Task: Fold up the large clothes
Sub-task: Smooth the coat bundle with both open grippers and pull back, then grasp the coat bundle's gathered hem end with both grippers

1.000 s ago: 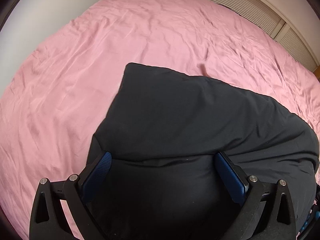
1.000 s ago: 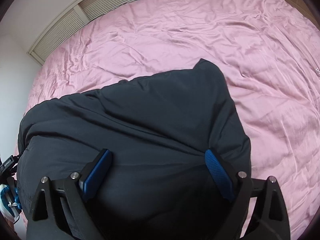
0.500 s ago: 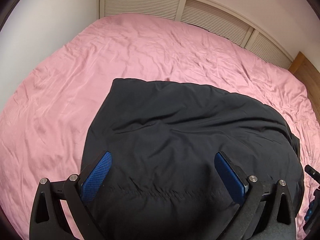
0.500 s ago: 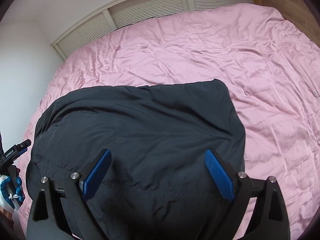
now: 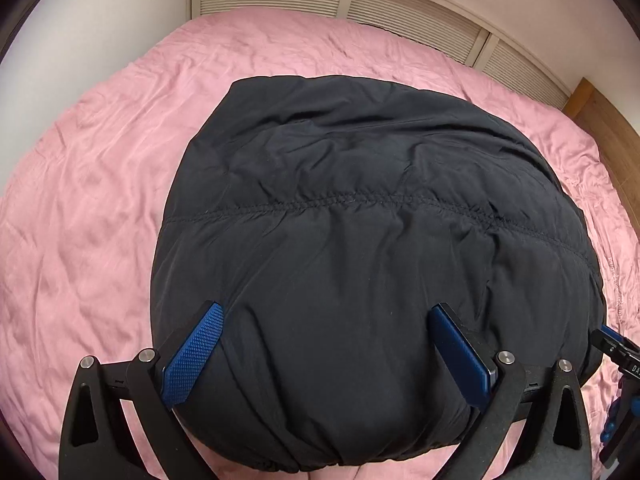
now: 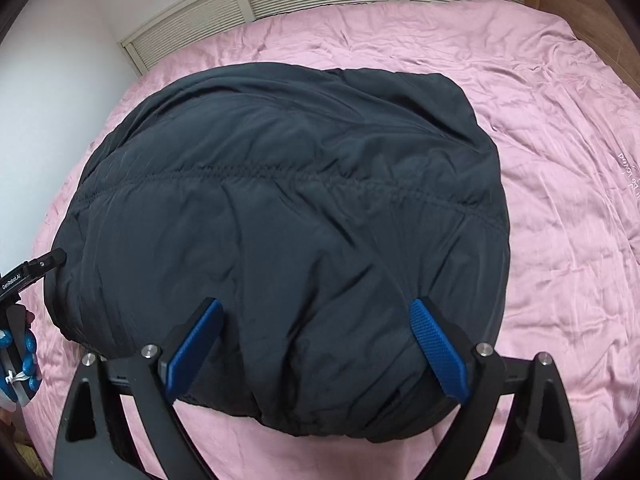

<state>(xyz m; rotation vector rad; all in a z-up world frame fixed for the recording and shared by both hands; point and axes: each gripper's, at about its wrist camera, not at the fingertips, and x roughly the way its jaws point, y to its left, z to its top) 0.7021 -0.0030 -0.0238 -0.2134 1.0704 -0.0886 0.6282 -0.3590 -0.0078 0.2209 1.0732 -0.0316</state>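
Observation:
A black padded jacket (image 5: 360,184) lies folded into a rounded bundle on the pink bed sheet (image 5: 88,184), with a stitched seam across its middle. My left gripper (image 5: 325,309) hovers open over the jacket's near-left part, and nothing sits between its blue pads (image 5: 192,356). In the right wrist view the same jacket (image 6: 288,184) fills the centre. My right gripper (image 6: 315,304) is open above its near edge, its pads (image 6: 438,352) apart and holding nothing.
The pink sheet (image 6: 560,200) spreads wide around the jacket. Slatted panels (image 5: 400,12) line the far wall, with a wooden board (image 5: 608,128) at the right. The right gripper (image 5: 618,354) shows at the left view's right edge. The left gripper (image 6: 28,272) and a gloved hand (image 6: 16,356) show at the right view's left edge.
Both grippers have drawn back and risen, so more of the bed and wall shows. The jacket's raised fold has settled flat and its seam now shows. Both grippers stayed open.

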